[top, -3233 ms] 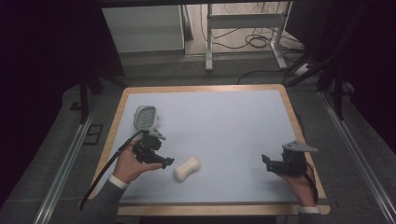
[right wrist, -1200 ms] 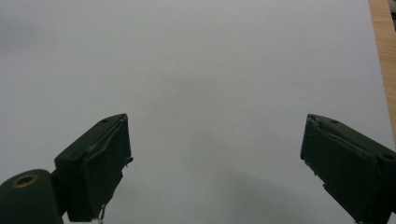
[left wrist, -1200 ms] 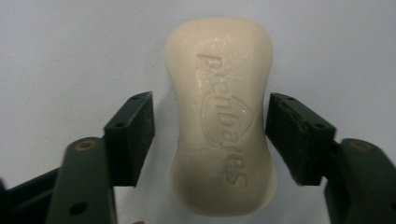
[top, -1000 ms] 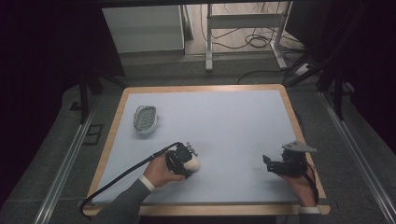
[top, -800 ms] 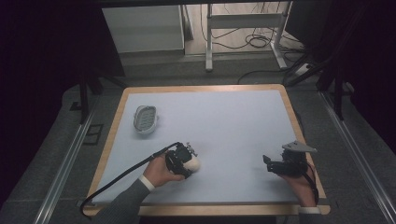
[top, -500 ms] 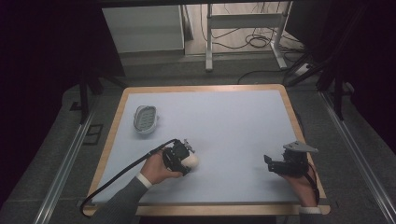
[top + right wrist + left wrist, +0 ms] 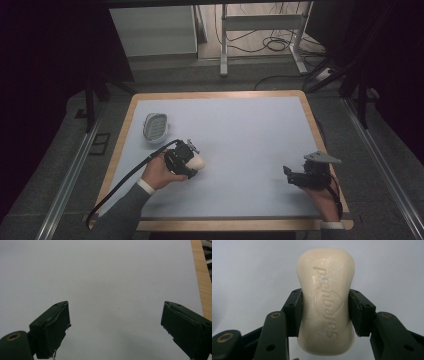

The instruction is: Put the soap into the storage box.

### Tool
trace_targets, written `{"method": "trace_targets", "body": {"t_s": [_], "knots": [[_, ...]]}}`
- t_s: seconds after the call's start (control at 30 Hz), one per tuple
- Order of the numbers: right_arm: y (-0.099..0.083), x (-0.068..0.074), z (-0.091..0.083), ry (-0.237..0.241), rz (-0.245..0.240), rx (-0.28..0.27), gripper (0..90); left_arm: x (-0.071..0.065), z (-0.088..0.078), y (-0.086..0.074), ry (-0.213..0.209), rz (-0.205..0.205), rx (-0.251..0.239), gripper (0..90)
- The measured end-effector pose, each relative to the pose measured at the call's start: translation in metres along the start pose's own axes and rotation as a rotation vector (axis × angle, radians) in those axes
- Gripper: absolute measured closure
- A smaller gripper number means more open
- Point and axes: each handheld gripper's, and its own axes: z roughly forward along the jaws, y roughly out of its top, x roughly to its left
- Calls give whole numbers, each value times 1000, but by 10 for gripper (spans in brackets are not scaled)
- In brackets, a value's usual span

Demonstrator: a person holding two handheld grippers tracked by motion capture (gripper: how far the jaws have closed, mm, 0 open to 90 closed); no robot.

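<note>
Two black pads of the left gripper (image 7: 325, 315) pinch the waist of a cream, waisted bar of soap (image 7: 326, 302) with raised lettering on its face, clamped at its narrowest part with both rounded ends sticking out past the jaws. In the high view that gripper (image 7: 186, 161) sits left of centre on the pale grey table mat (image 7: 250, 130), the soap (image 7: 196, 162) poking out on its right side. Just beyond it, toward the far left, waits a small oval grey slotted soap dish (image 7: 155, 126) — the likely destination. My worry: soap is slick, and with such a narrow bite it could squirt out or swivel if the hand tilts or jerks on the way over. A crooked landing could also tip that light dish. Well apart on the near right, the right gripper (image 7: 295, 176) hovers low, jaws spread wide and empty above bare mat beside the wooden table edge (image 7: 200, 277).
</note>
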Motion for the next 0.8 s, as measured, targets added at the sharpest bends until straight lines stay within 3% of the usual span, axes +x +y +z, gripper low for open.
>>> {"method": "trace_targets", "body": {"t_s": [0.33,0.8], "knots": [[1,1,-3,-6,8,-8,84,5,-12,-3,20,-5,-15,496],[0,0,-1,-13,12,1,84,22,-19,-2,10,-59,-60,496]]}}
